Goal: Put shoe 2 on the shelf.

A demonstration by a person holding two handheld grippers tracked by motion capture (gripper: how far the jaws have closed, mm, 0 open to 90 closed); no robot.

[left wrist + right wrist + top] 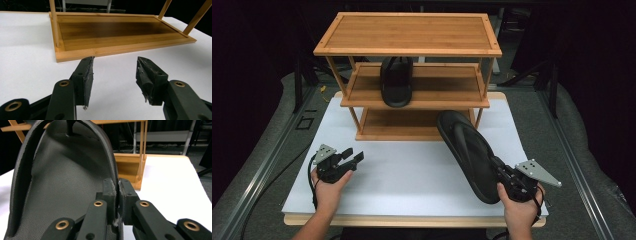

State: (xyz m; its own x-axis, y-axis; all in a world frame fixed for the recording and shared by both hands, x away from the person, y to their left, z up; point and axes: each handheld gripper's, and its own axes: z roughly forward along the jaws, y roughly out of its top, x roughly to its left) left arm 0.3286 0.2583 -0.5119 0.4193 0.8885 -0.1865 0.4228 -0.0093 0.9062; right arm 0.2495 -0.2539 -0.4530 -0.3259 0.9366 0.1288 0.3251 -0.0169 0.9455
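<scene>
The black flip-flop [469,152] sits at the lower right of the high view, lifted at a slant so that its toe end points toward the wooden rack [409,70] and overlaps the right end of the rack's bottom shelf in the picture. The right gripper [498,167] has it by the edge near the heel: in the right gripper view the fingers [110,188] are pinched narrow on the raised side rim of the flip-flop [62,177], one inside the footbed and one outside, with the toe strap showing at the top of the frame. The hand carrying this gripper comes in from the bottom right of the high view.

A second black flip-flop [396,80] lies on the rack's middle shelf, toward the centre top of the high view, its heel hanging a little over the front edge. The top shelf is bare bamboo.

The left gripper [354,157] rests at the lower left of the high view, low over the white tabletop [412,175], well apart from the held flip-flop. In the left gripper view its fingers [86,75] stand wide with nothing between them, pointed at the front edge of the rack's bottom shelf [117,35].
</scene>
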